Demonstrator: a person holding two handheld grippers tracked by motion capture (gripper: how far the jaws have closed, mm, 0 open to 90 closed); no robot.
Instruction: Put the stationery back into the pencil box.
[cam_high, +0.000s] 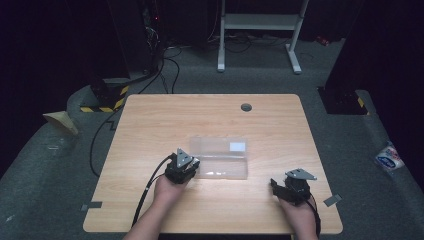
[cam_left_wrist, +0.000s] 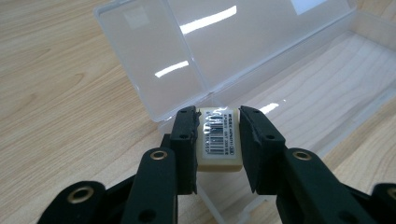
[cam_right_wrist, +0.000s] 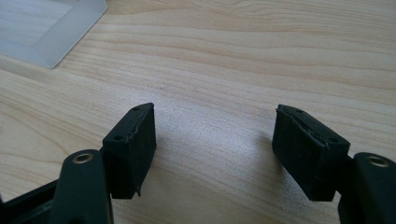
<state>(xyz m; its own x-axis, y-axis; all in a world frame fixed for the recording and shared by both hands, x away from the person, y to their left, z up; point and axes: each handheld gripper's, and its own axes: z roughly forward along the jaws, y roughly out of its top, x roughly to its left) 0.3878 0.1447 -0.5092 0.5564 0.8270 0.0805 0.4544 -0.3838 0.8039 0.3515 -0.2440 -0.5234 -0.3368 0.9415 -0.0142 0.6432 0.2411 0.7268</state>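
High view: the left gripper sits at the open clear box's left end. Left gripper view: its jaws clamp a barcoded eraser over the tray, probably to drop it in. Right gripper view: the right gripper gapes wide and empty above bare table, idle.

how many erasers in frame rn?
1. The eraser, wrapped and barcoded, is clamped in the left gripper over the near end of the open clear box. None seen elsewhere; glare could hide one in the box.
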